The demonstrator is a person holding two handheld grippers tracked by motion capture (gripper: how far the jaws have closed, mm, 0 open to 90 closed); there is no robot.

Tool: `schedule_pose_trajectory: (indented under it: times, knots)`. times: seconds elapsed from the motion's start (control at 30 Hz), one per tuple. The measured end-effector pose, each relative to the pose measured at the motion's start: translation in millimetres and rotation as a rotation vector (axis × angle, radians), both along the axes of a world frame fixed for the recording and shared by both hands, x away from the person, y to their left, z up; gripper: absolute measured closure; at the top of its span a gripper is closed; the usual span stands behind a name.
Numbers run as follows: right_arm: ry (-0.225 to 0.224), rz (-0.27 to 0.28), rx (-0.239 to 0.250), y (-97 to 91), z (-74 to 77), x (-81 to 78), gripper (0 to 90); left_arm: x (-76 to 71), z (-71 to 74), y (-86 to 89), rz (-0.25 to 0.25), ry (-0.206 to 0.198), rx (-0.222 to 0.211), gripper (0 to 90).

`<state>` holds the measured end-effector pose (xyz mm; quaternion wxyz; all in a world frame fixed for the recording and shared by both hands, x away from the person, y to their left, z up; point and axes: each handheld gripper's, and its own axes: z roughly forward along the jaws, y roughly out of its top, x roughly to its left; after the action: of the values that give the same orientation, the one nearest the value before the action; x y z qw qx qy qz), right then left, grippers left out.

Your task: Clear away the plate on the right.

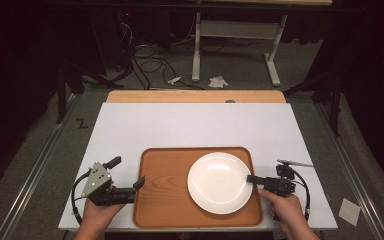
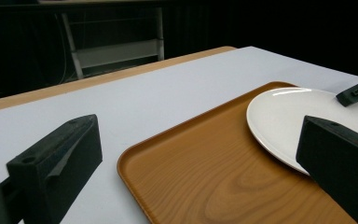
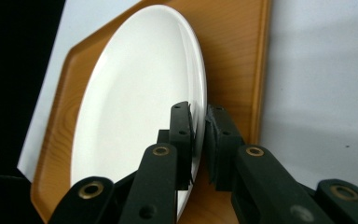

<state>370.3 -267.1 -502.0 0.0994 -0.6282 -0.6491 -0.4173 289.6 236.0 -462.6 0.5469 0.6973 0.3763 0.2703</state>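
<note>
A round white plate lies on the right half of a brown wooden tray near the table's front edge. My right gripper is shut on the plate's right rim; in the right gripper view the two jaws pinch the plate's edge, with my right gripper over the tray. My left gripper stands open at the tray's left edge, holding nothing. In the left gripper view my left gripper spans the tray's near corner, and the plate lies farther right.
The white tabletop stretches beyond the tray, with a wooden strip along its far edge. Cables and a white table frame are on the floor behind. A scrap of paper lies on the floor at right.
</note>
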Motion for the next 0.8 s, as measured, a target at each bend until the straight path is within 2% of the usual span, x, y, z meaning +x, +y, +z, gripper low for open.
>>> schedule_pose_trajectory:
  times: [0.3,0.43,0.6,0.63,0.73,0.8]
  knots:
    - [-0.014,0.021,-0.100,6.2,-0.3,0.8,80.0,-0.2,0.4,-0.2,0.000,-0.001,0.006,0.7]
    - [-0.025,0.032,-0.128,8.3,1.4,0.1,77.6,0.0,0.0,-0.7,-0.002,0.002,0.010,0.7]
    - [-0.063,0.034,-0.185,12.3,5.4,-2.5,73.3,-0.2,0.1,-1.4,-0.003,0.002,0.018,0.7]
    - [-0.085,0.030,-0.199,12.1,7.8,-3.4,71.4,-0.3,0.1,-1.5,-0.003,0.004,0.019,0.7]
    - [-0.101,0.025,-0.206,11.2,10.8,-4.3,70.0,-0.2,0.0,-2.2,-0.004,0.004,0.021,0.7]
    - [-0.131,0.024,-0.211,8.2,15.3,-5.9,68.1,-0.1,-0.2,-2.7,-0.007,0.005,0.024,0.7]
